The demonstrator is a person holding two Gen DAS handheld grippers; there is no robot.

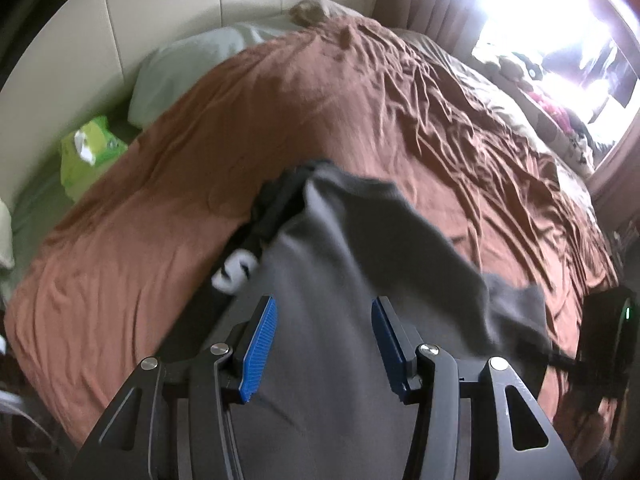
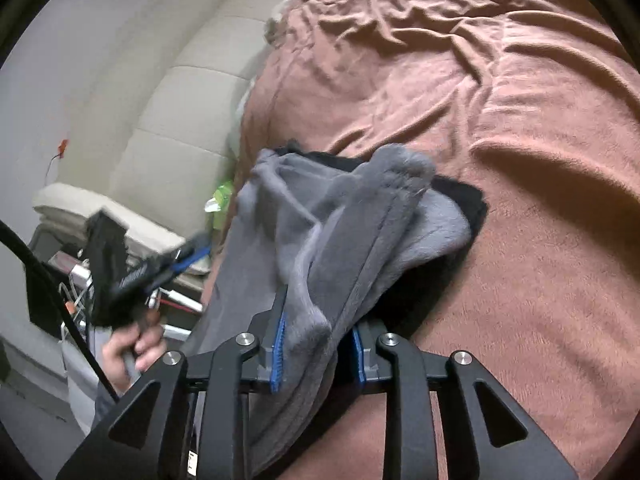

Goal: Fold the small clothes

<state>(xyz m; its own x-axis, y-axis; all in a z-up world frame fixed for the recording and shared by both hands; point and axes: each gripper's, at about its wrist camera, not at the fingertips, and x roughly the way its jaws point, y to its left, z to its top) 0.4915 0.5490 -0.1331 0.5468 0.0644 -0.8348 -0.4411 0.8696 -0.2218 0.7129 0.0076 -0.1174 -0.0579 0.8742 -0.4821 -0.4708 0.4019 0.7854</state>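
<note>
The right wrist view shows the right claw (image 2: 318, 344) clamped on a bunched fold of the grey garment (image 2: 320, 232); its blue pads (image 2: 279, 356) press the fleecy cloth from both sides. The garment hangs from this grip and drapes away toward the black garment (image 2: 460, 208), which lies flat on the brown blanket (image 2: 520, 120) just behind it. I judge that the cloth is held high so that its free part can fall straight and be laid over in one fold.

In the same view the left claw (image 2: 188, 258) appears to the left of the grey garment, near its edge, held in the person's hand (image 2: 132, 348). It is blurred there, so I cannot tell if it touches the cloth.

In the left wrist view this left claw (image 1: 324, 312) stands with its jaws wide apart, and grey cloth (image 1: 340, 260) lies under them and passes between them without being pinched. A black piece with white print (image 1: 240, 268) lies left of the grey garment. A green packet (image 1: 92, 152) rests well apart, beyond the far left edge of the blanket, beside a pale pillow (image 1: 192, 68).

The fold seems only begun. The next move probably needs the left claw to take an edge.
</note>
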